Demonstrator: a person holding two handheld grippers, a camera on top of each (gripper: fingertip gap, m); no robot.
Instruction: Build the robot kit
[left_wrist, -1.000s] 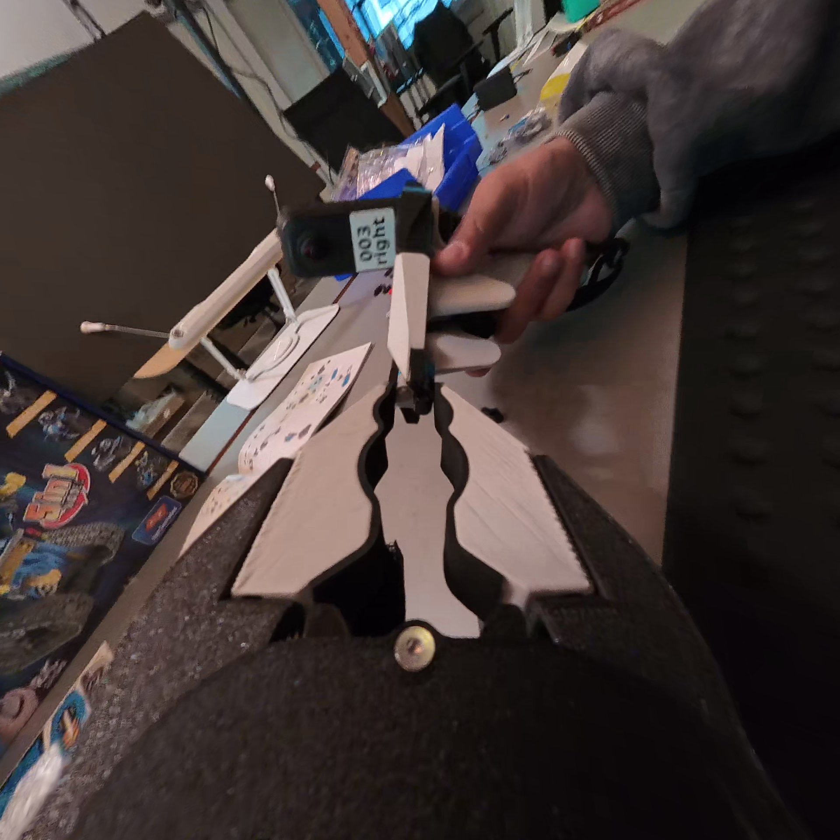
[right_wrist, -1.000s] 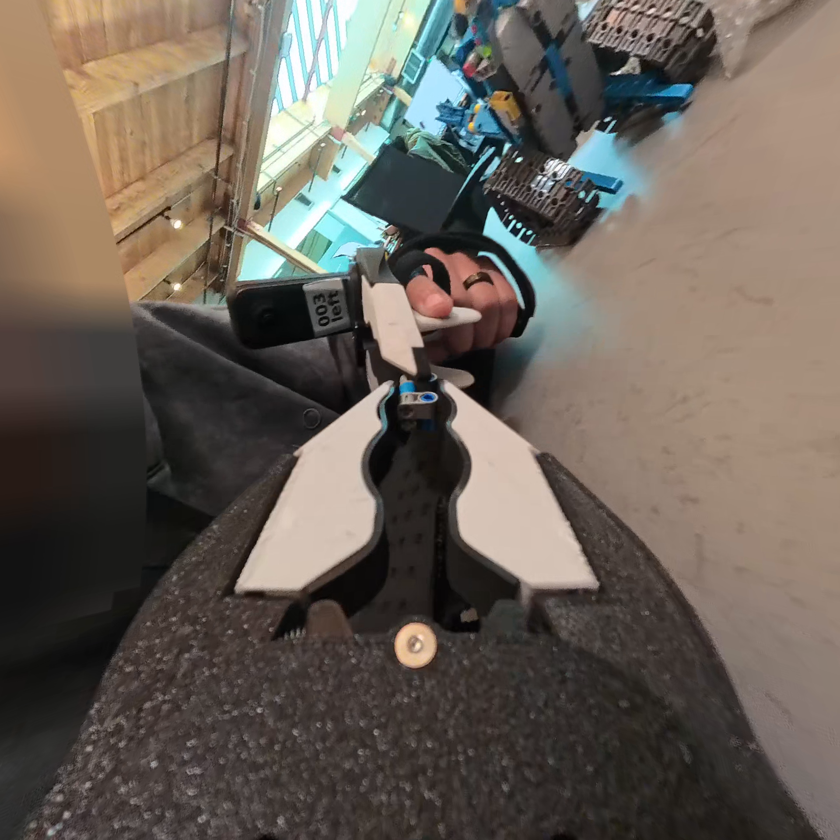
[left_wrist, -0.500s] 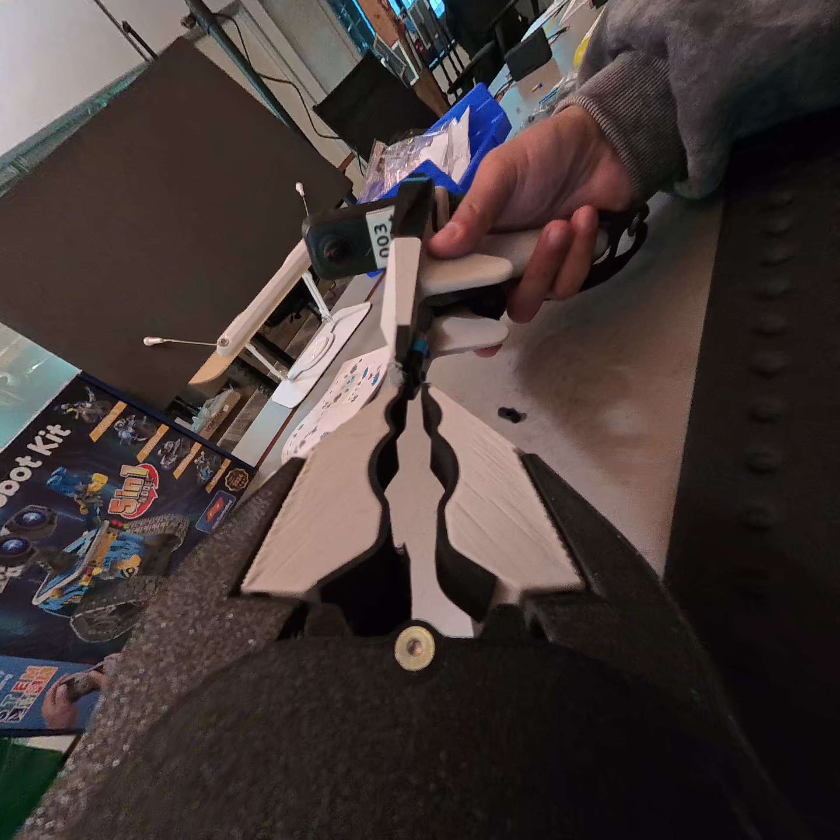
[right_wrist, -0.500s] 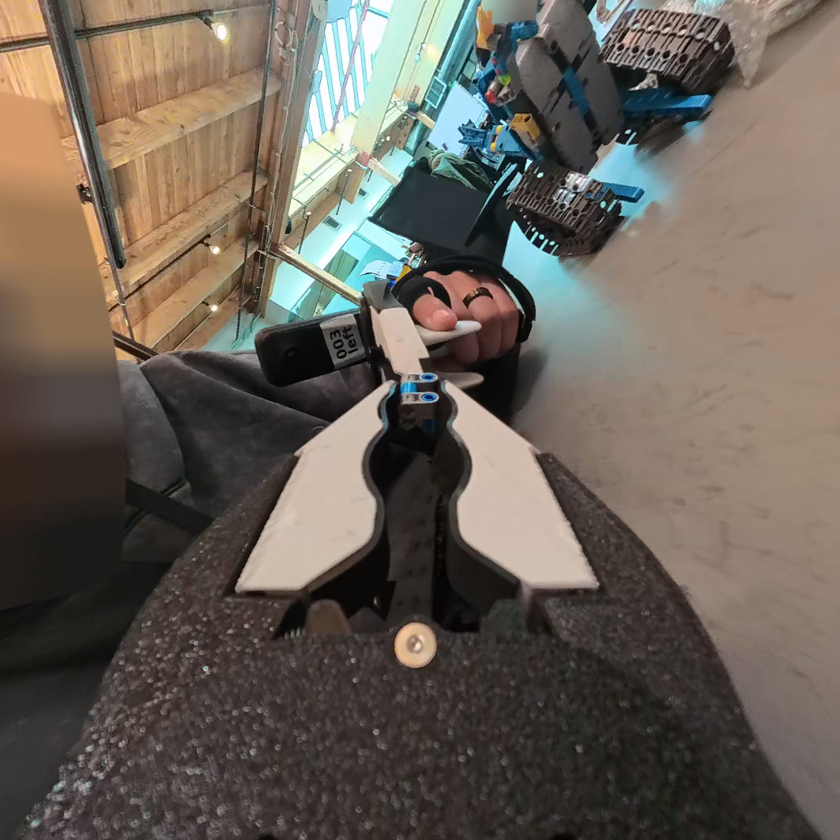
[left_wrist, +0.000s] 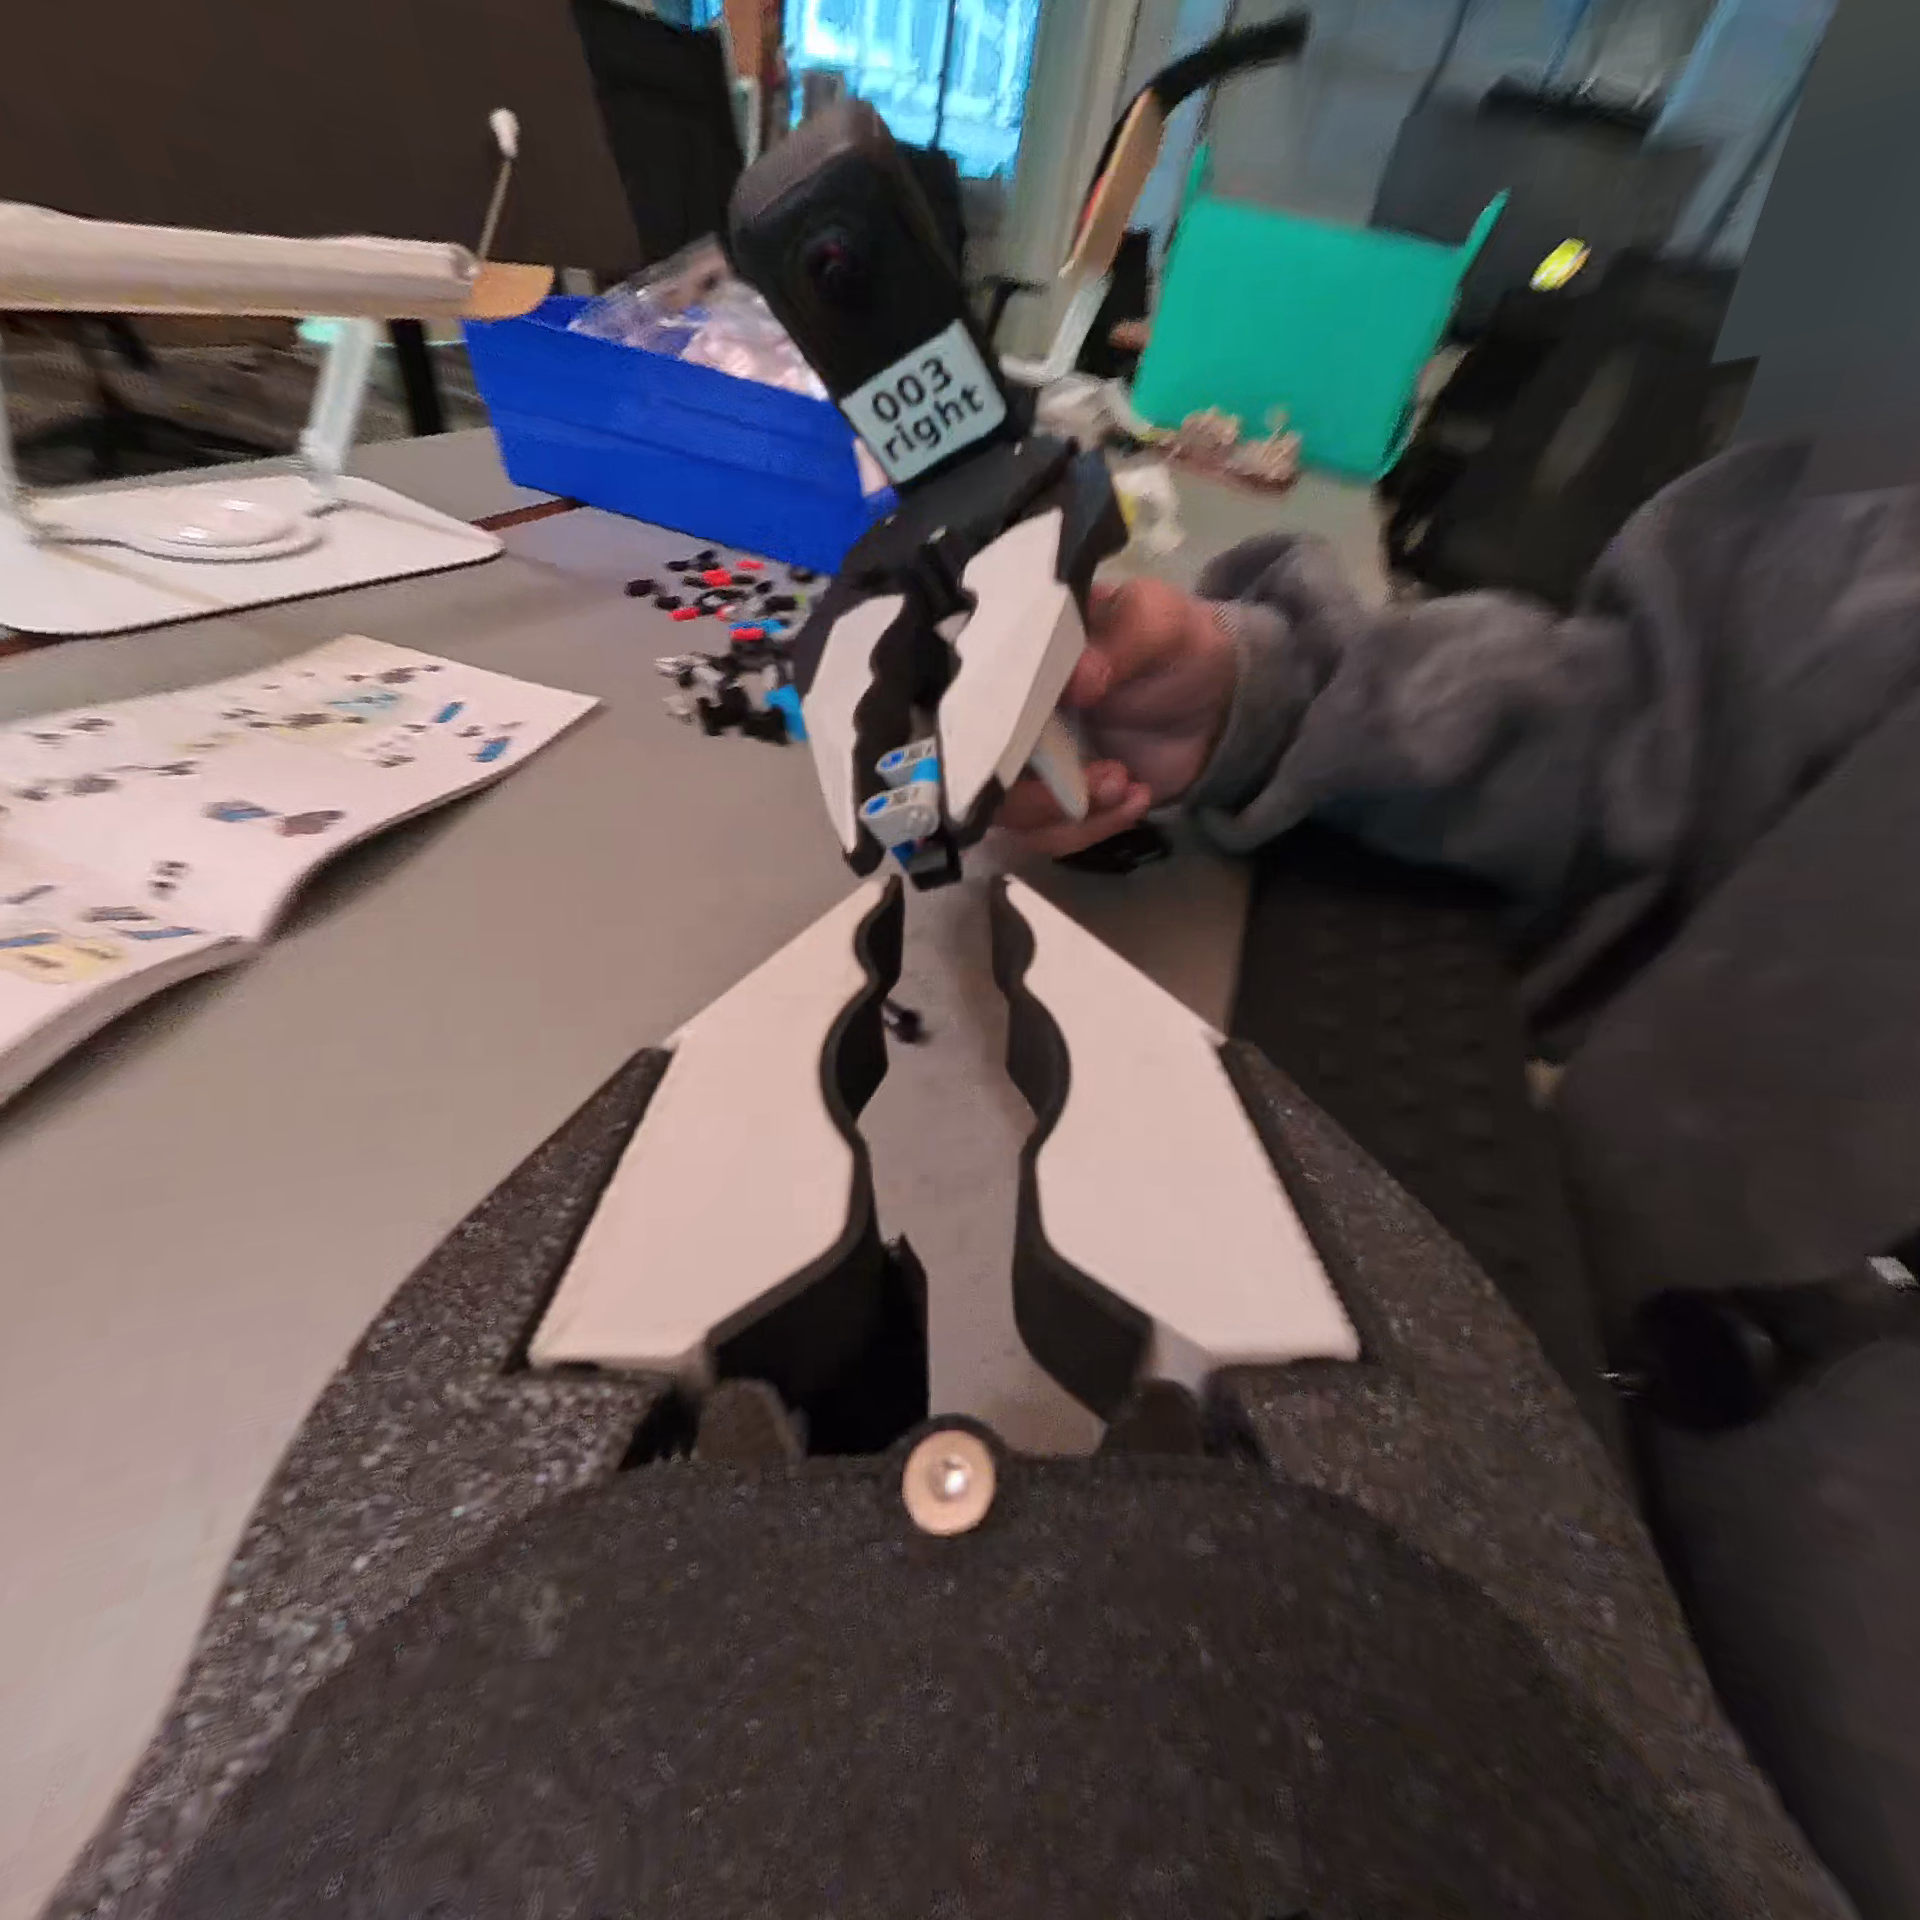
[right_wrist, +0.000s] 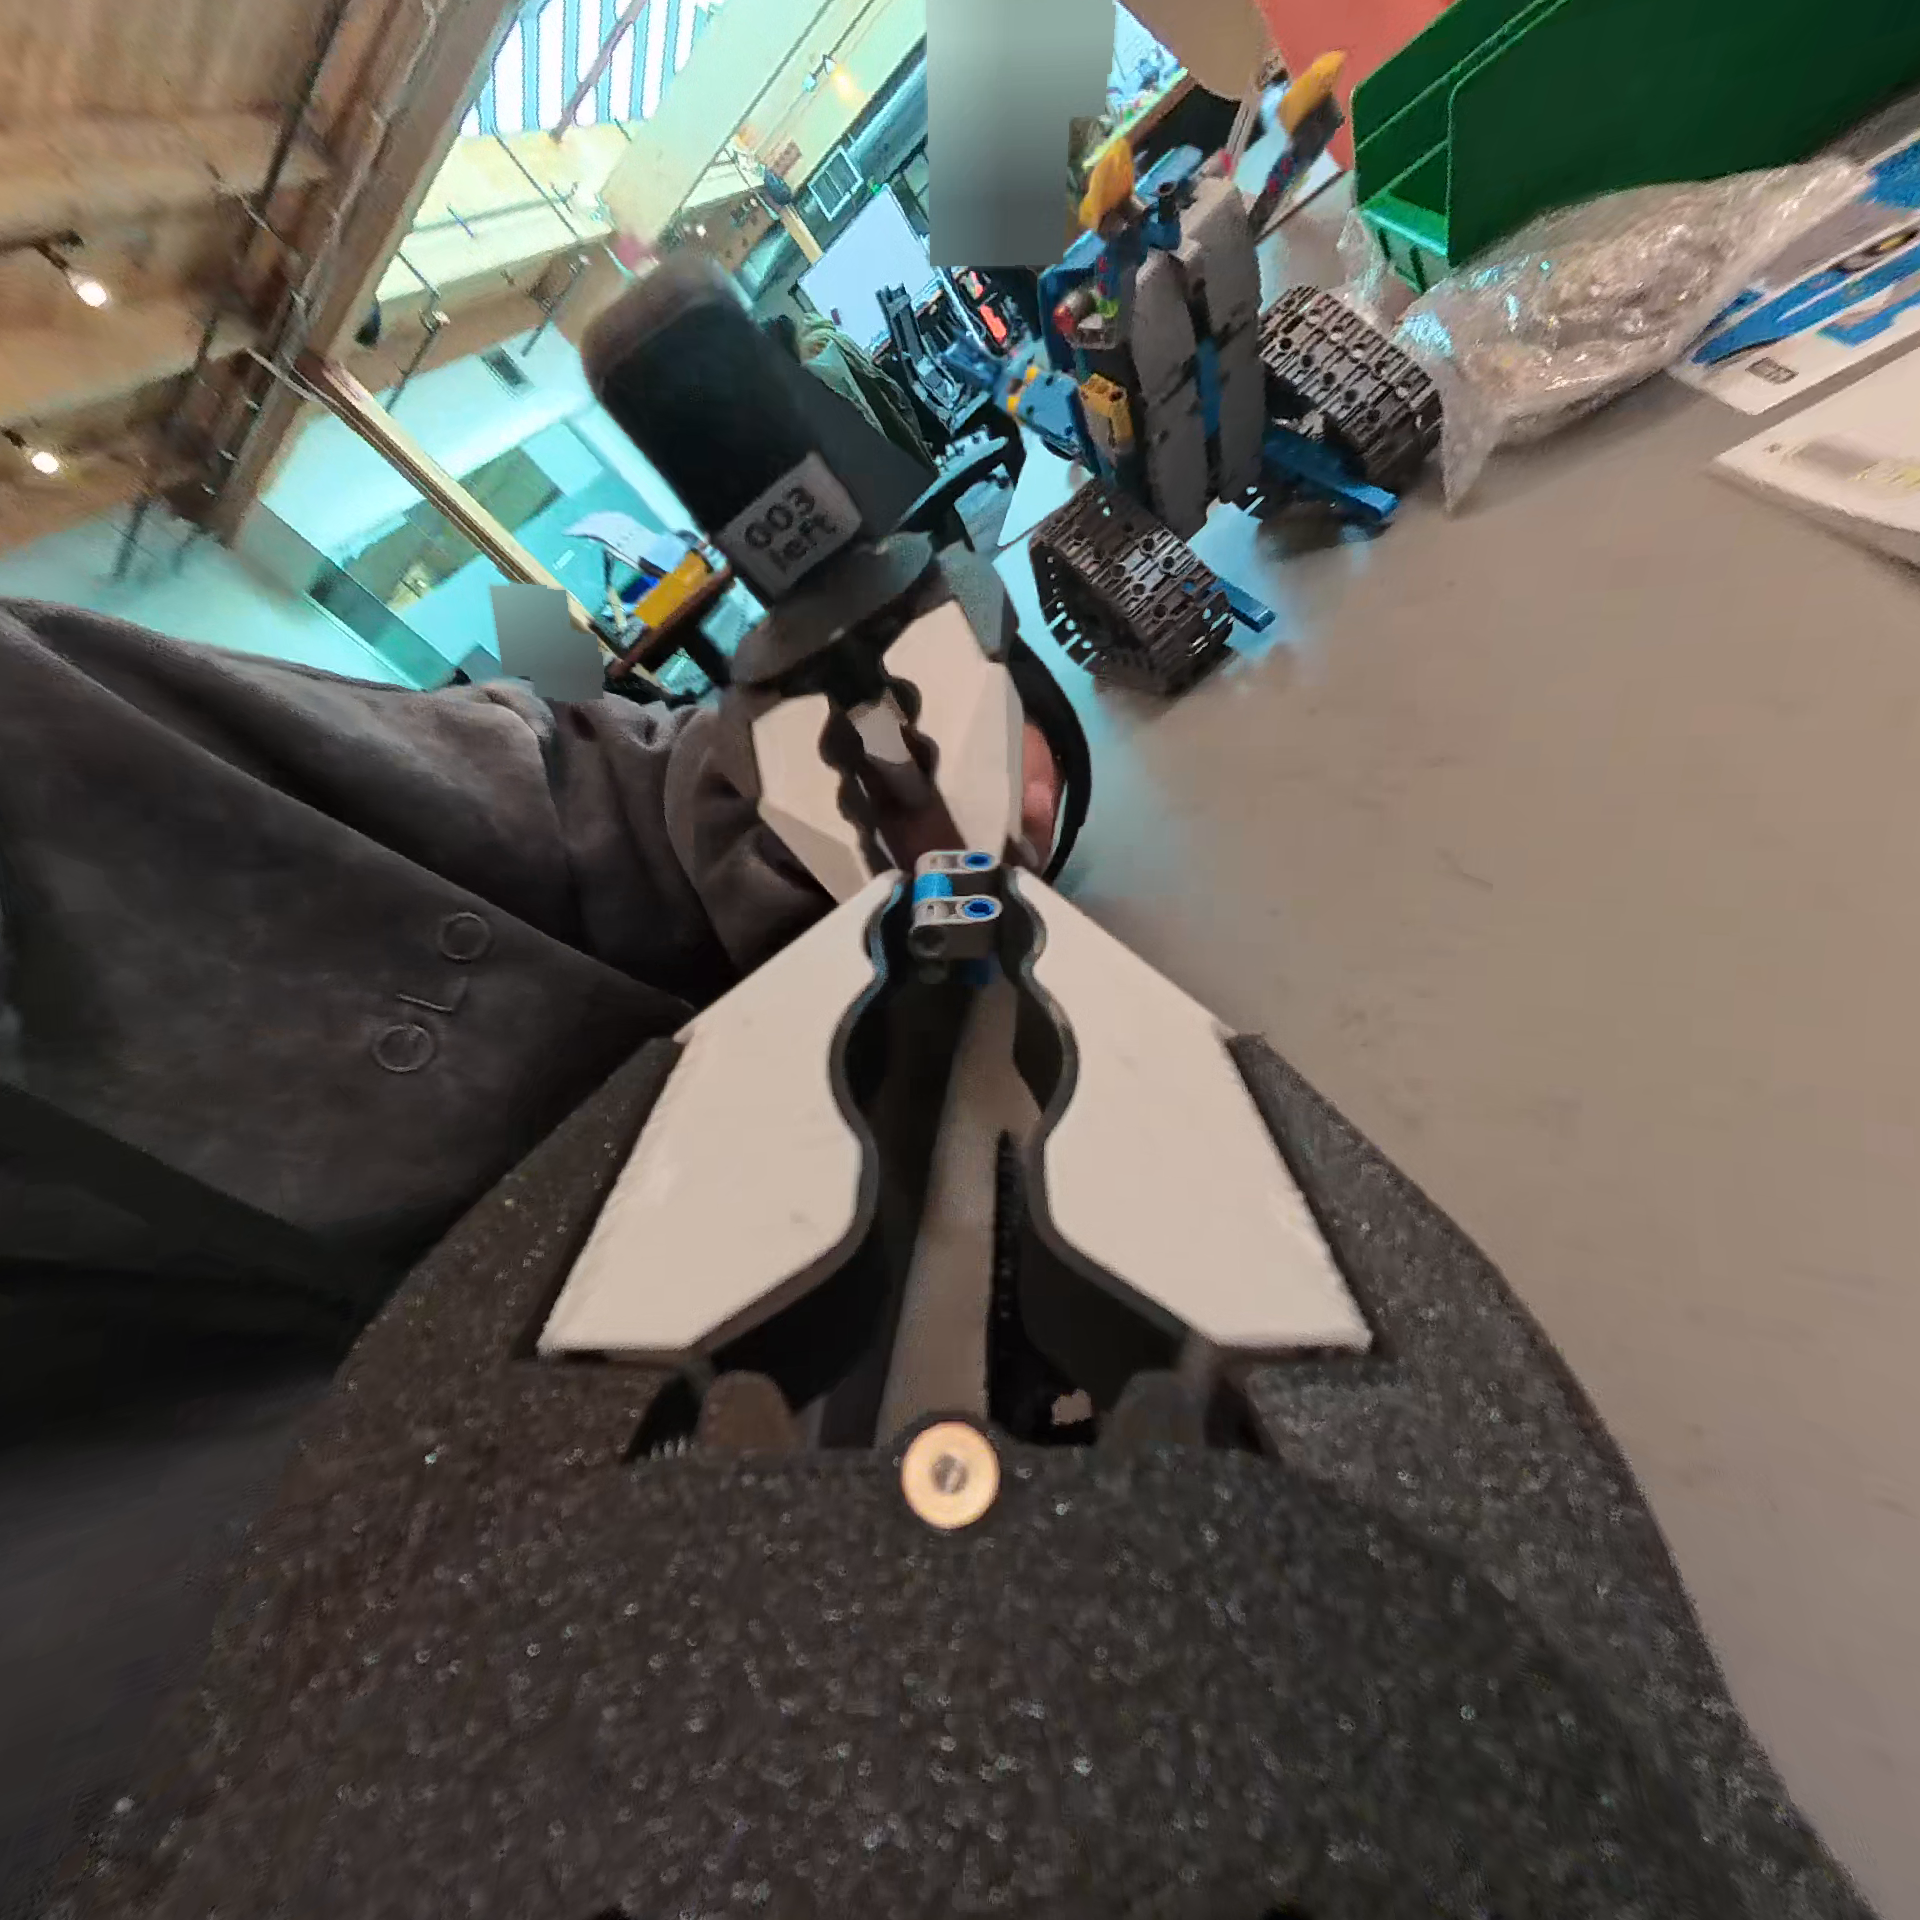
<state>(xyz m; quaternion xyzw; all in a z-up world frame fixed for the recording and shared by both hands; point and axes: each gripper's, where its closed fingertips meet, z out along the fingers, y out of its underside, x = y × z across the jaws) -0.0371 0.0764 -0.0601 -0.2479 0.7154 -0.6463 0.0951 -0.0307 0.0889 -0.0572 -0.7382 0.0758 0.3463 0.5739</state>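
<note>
My right gripper (right_wrist: 954, 883) is shut on a small grey-and-blue brick assembly (right_wrist: 951, 914), held above the grey table (right_wrist: 1558, 831). In the left wrist view the right gripper (left_wrist: 904, 842) points toward me with the assembly (left_wrist: 902, 805) between its tips; a hand in a grey sleeve (left_wrist: 1455, 686) holds it. My left gripper (left_wrist: 943, 883) is slightly open and empty. Its tips sit just under the assembly's black lower end. In the right wrist view the left gripper (right_wrist: 920, 847) faces mine, right behind the assembly.
An open instruction booklet (left_wrist: 260, 779), a scatter of small loose pieces (left_wrist: 727, 644), a blue bin (left_wrist: 665, 426) and a white stand base (left_wrist: 208, 540) lie on the table. A tracked brick robot (right_wrist: 1195, 416), plastic bags (right_wrist: 1610, 291), green bins (right_wrist: 1610, 125) and papers (right_wrist: 1849, 447) are there too. My two grippers' fingertips are within a few centimetres of each other.
Both grippers have rolled from tilted to nearly upright while staying tip to tip. My left gripper's jaws have opened a little. The right gripper still holds the assembly.
</note>
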